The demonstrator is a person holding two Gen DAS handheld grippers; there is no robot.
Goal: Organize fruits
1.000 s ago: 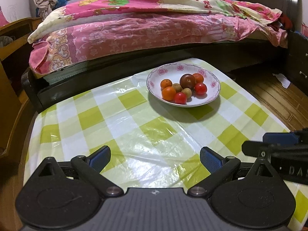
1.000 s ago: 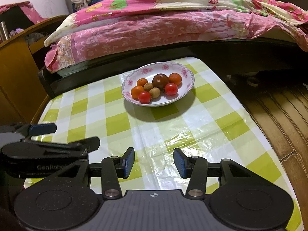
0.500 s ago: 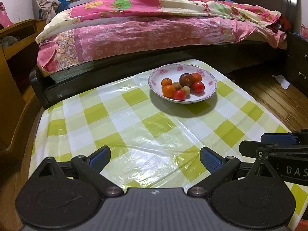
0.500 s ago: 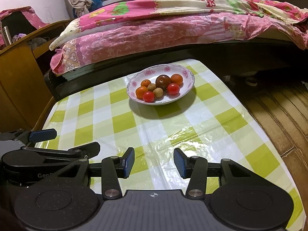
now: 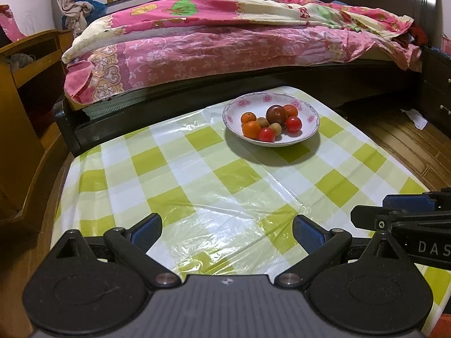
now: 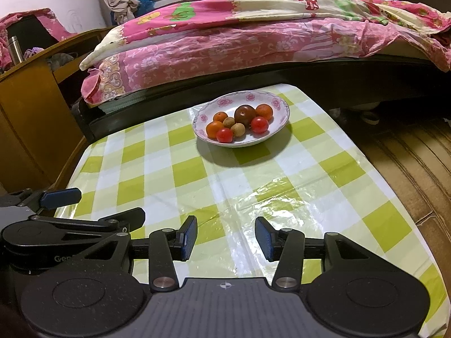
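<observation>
A white floral bowl (image 5: 310,118) stands at the far end of the green-checked table (image 5: 197,186). It holds several small fruits: oranges (image 5: 251,128), red tomatoes (image 5: 293,124), a dark plum (image 5: 276,114) and brown longans (image 5: 275,128). The bowl also shows in the right wrist view (image 6: 279,104). My left gripper (image 5: 227,229) is open and empty over the near table edge. My right gripper (image 6: 225,238) is open and empty, beside the left one and well short of the bowl.
A bed with pink bedding (image 5: 225,45) runs behind the table. A wooden cabinet (image 6: 25,112) stands on the left. Wooden floor (image 6: 408,163) lies to the right of the table.
Both grippers have drawn back and risen from the bowl, so it looks smaller and farther. Both stay open and empty.
</observation>
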